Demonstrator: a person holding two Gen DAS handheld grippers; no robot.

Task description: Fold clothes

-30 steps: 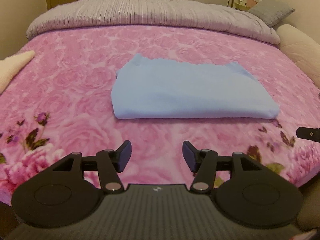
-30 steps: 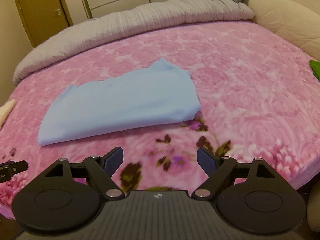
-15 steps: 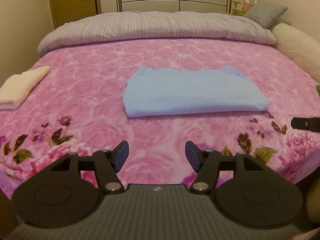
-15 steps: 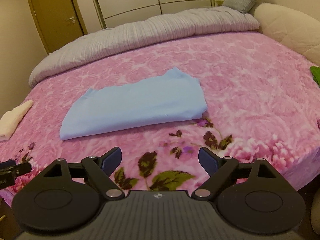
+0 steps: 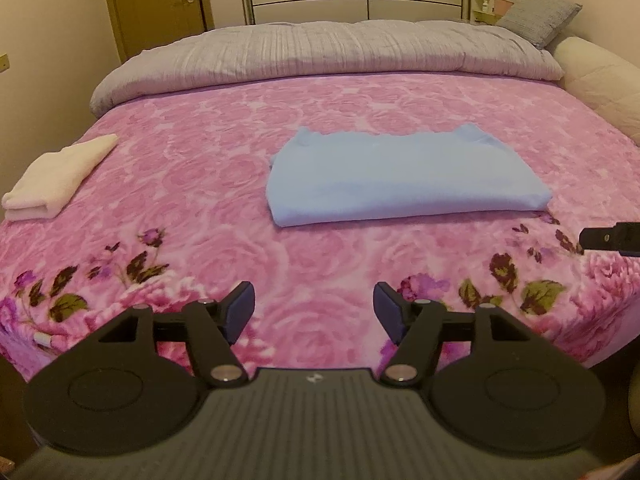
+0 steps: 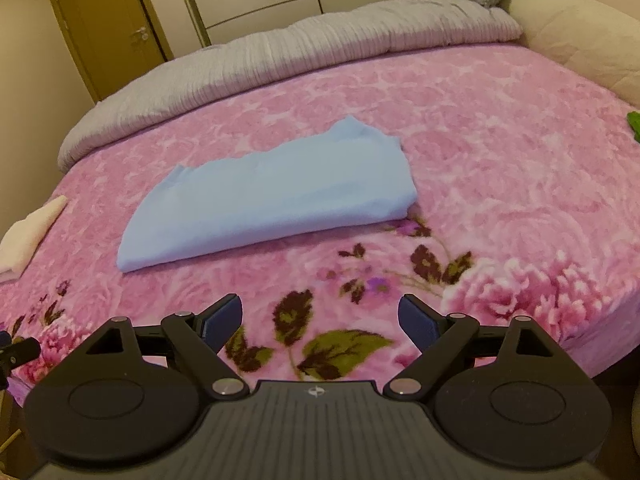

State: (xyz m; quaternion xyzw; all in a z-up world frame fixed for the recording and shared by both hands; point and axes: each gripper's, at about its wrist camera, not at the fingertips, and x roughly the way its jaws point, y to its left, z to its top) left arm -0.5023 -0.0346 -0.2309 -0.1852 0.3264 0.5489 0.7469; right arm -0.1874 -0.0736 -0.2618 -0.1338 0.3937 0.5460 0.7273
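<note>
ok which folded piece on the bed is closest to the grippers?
The light blue folded garment, mid-bed straight ahead of both open grippers. The cream folded cloth lies further off, at the bed's left edge.

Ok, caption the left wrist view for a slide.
Open left claw hovers before a folded light-blue garment on the pink floral blanket.

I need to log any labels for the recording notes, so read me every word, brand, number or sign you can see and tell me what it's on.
No readable text in either view.
A small pale emblem sits on each gripper body, left gripper and right gripper: a mark, not letters.
Light blue folded garment, cream folded towel, pink floral blanket: no labels visible.
</note>
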